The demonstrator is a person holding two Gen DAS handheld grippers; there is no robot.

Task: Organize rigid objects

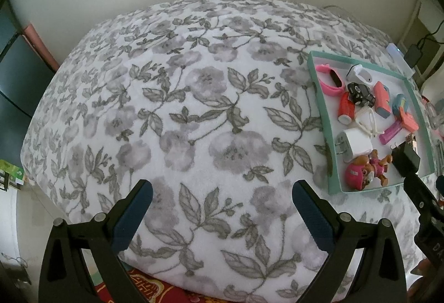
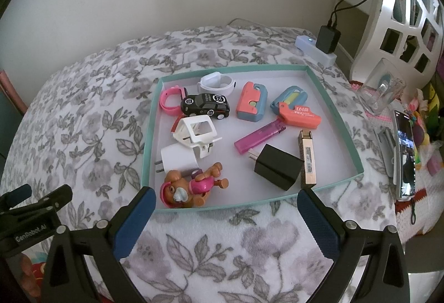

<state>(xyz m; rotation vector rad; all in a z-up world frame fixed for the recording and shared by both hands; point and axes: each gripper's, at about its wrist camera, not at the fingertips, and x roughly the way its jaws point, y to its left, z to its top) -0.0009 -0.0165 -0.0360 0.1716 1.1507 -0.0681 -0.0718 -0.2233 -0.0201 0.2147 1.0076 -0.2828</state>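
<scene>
A shallow teal-rimmed tray [image 2: 152, 134] sits on a floral blanket and holds several small items: a pink toy dog [image 2: 191, 186], a white plug [image 2: 179, 161], a black plug [image 2: 279, 167], a black toy car [image 2: 206, 106], a purple lighter [image 2: 258, 136], a pink watch [image 2: 170, 100]. My right gripper [image 2: 226, 208] is open and empty at the tray's near edge. My left gripper [image 1: 222, 203] is open and empty over bare blanket, left of the tray [image 1: 319, 97]. The right gripper's finger [image 1: 416, 186] shows at that view's right edge.
A glass jar [image 2: 381, 89], a phone [image 2: 405, 156] and a white shelf unit [image 2: 402, 12] stand right of the tray. A white power strip with a black adapter [image 2: 327, 39] lies behind it. The blanket [image 1: 166, 109] spreads wide to the left.
</scene>
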